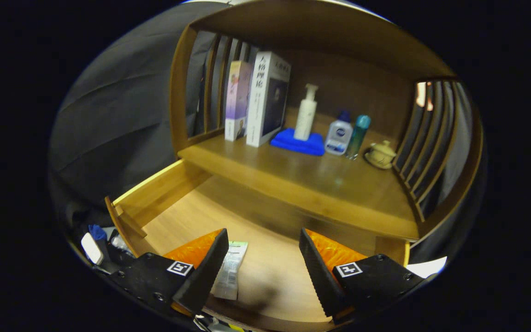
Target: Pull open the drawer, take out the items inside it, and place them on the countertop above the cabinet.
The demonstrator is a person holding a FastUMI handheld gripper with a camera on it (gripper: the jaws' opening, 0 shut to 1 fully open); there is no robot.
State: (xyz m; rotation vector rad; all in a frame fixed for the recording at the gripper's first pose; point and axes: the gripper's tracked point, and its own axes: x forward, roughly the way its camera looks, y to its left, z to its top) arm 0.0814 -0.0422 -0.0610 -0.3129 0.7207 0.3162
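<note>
The pulled-open light wooden drawer (164, 193) juts out from under the wooden cabinet's surface (302, 177), its left wall running back toward the cabinet and its pale floor mostly bare. In the drawer, a small flat tube with a white body and green top (230, 269) lies just beside the inner edge of the left finger, partly hidden by it. The hand-held gripper (264, 267) hangs over the open drawer with its fingers spread wide apart, released and grasping nothing; the tube sits near the left finger, not pressed by both. On the surface above, under the cabinet's slatted hutch, two upright books stand together at the left: a slim lilac-and-white book (237, 101) and, touching it, a thick white book with a dark cover (268, 99). Next comes a folded blue cloth (298, 143) with a tall white pump bottle (306, 113) standing on it, then a squat clear bottle with a dark blue cap (339, 133), a slender teal-capped bottle (357, 136) just beside it, and a small cream lidded ceramic cup on a saucer (380, 154) near the right slats
</note>
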